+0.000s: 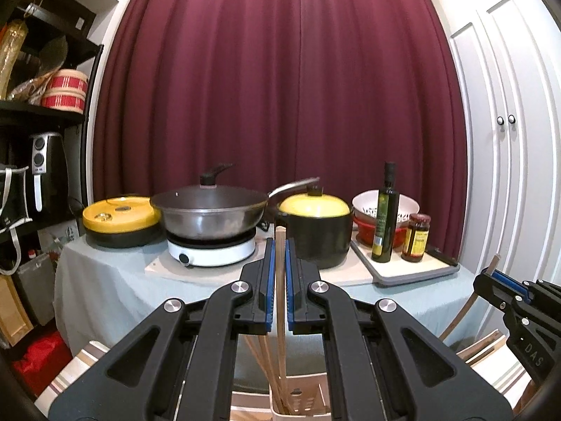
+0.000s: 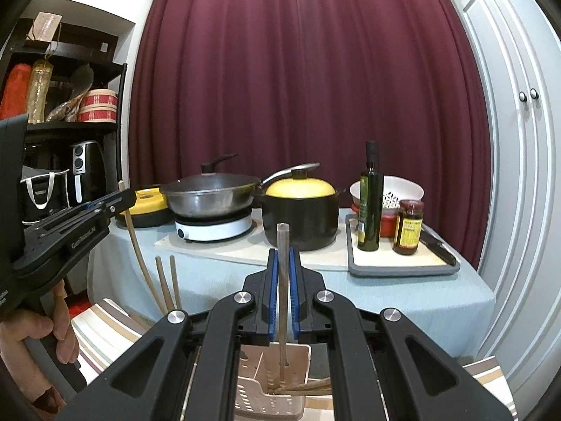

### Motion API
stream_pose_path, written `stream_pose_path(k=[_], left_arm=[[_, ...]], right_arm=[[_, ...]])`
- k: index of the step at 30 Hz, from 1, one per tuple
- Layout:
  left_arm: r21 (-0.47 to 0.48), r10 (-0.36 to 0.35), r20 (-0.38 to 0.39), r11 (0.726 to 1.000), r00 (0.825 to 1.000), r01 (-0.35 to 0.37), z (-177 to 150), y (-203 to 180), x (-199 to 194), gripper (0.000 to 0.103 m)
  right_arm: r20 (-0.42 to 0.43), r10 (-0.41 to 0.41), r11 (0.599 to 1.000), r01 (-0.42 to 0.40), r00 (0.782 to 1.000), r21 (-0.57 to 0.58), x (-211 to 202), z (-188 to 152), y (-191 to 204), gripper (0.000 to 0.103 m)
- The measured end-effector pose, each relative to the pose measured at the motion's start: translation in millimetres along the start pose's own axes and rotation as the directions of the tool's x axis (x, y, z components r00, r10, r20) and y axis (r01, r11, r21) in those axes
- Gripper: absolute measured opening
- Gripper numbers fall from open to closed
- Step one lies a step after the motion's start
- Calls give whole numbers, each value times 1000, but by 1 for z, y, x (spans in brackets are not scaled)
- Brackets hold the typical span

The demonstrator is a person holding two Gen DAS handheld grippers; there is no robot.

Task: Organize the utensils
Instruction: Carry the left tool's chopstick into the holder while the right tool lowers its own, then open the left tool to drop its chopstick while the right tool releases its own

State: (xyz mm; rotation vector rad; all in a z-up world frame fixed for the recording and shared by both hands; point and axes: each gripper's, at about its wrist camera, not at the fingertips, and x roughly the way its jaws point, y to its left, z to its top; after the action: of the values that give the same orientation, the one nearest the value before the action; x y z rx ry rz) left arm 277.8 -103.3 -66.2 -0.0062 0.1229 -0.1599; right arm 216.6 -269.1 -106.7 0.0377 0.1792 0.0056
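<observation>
In the left wrist view my left gripper (image 1: 280, 245) is shut on a pale wooden chopstick (image 1: 280, 280) held upright. Its lower end reaches down into a beige perforated utensil holder (image 1: 308, 398) where several other chopsticks lean. My right gripper (image 2: 283, 254) is shut on a darker chopstick (image 2: 282, 315), also upright, whose tip stands inside a beige holder (image 2: 252, 393) with brown chopsticks (image 2: 312, 386) lying in it. Each gripper shows in the other's view: the right gripper (image 1: 487, 275) at the right edge, and the left gripper (image 2: 122, 200) at the left with a person's hand (image 2: 38, 333) on its handle.
Behind stands a table with a pale blue cloth (image 2: 403, 298) carrying a wok (image 1: 210, 210) on a white cooker, a black pot with a yellow lid (image 1: 315, 238), an oil bottle (image 1: 385, 217), a sauce jar (image 1: 416, 238) and a knife (image 2: 438, 249). A striped cloth (image 2: 101, 326) lies below the holders.
</observation>
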Motion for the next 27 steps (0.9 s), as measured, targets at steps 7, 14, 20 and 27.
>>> stream_pose_path(k=[7,14,20,27], left_arm=[[9,-2,-31,1000,1000,2,-12,-1,10,6],[25,23,-52,999,998,-21,-21,-1,16,26],[28,38,-47,999,998,-37,-22,1,12,50],[27,65,-33,998,997,-65,-20,5,-5,68]], right_arm=[[-40,2,1000,-2,999,-2,13,-11,1,7],[-48,-3,1000,5,999,31,18,-15,-4,25],[-34,-14,999,15,999,29,15,-12,-4,38],[-18,-24,999,24,1000,32,4,-9,-3,52]])
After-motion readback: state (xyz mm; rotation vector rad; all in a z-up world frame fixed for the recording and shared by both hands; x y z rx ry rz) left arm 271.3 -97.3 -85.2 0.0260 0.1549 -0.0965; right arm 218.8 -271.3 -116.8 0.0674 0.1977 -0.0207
